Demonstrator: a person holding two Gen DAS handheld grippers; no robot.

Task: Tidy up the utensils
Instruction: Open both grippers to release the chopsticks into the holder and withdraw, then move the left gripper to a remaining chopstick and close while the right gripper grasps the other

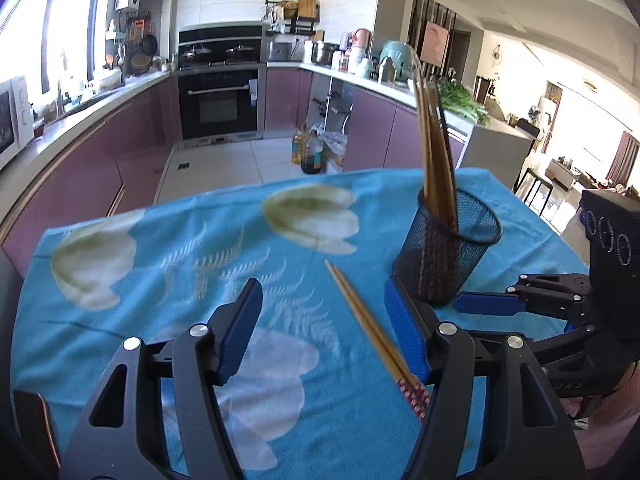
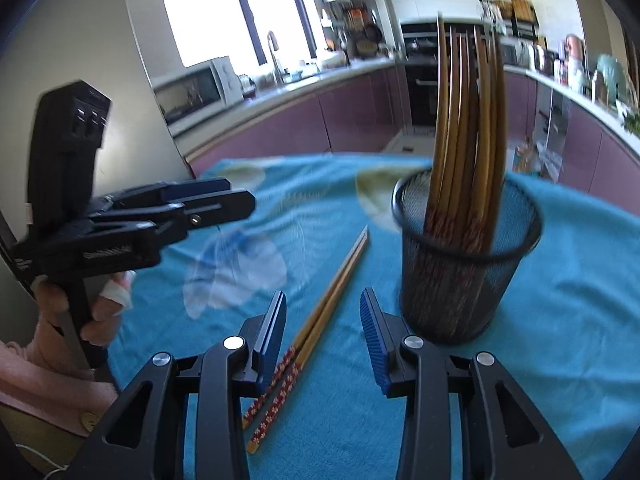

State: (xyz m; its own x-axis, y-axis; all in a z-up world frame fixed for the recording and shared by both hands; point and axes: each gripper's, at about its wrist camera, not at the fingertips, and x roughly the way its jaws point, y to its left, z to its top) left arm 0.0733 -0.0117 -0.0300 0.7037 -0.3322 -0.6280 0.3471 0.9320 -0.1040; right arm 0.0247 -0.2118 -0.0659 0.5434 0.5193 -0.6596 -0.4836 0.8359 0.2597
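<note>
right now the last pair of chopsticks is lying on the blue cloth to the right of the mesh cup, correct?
Not quite: the pair of chopsticks does lie on the blue cloth, but left of the mesh cup, not right. The right wrist view shows it.

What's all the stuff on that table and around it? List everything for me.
Loose chopsticks: two, tan with red patterned ends, flat on the cloth beside the cup.
Mesh cup: one, black, upright on the cloth.
Chopsticks in cup: a bundle, brown, count unclear.
Tablecloth: one, blue with pale flowers, covering the table.
Oven: one, black, far wall.
Microwave: one, white, on the counter.
Left gripper: black with blue pads, open, empty.
Right gripper: same, open, straddling the loose chopsticks.
Hand: one, on the left gripper's handle.
</note>
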